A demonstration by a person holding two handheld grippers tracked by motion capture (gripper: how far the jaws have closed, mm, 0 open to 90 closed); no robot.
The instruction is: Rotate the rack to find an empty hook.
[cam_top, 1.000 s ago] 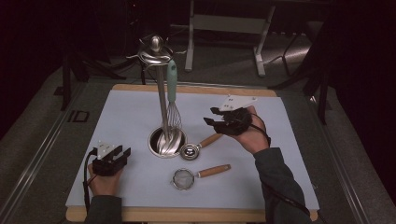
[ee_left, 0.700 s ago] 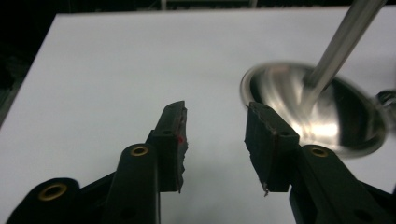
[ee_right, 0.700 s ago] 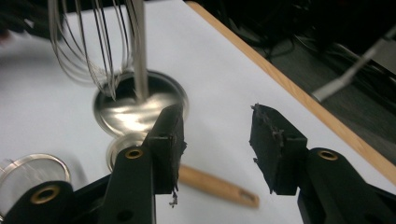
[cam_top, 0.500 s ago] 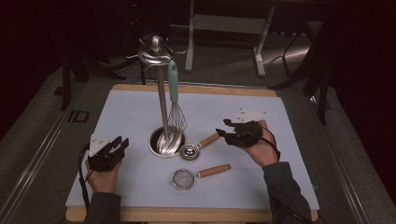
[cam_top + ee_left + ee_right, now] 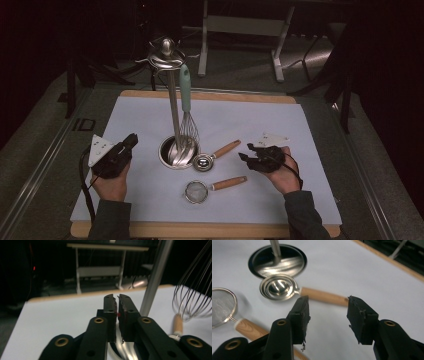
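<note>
The measuring spoon [image 5: 204, 161], a small steel cup on a wooden handle, lies on the white mat [image 5: 140, 120] with its bowl just beside the round base of the utensil stand [image 5: 176, 150] and its handle pointing toward the person's right. Against the two earlier high views, the right gripper [image 5: 245, 156] has come down and in toward that handle, from above the mat's right half to a spot close over the handle's free end. Its jaws have just been opening further and now stand wide apart with nothing between them; in the right gripper view the spoon [image 5: 279, 290] sits just ahead and the wooden handle runs across the gap between the two black pads without touching either. That looks like the approach to a pickup, with the grasp itself not yet made. The left gripper [image 5: 131, 140] has lifted off the mat at the stand's left side, and its jaws have just been closing; in the left gripper view they [image 5: 117, 305] are nearly together on nothing, so this hand seems to be waiting. The small strainer [image 5: 196, 191] lies nearer the person, untouched, and the whisk [image 5: 187, 115] hangs from the stand's top. The likely next need is to lower the open jaws around the handle and close squarely.
</note>
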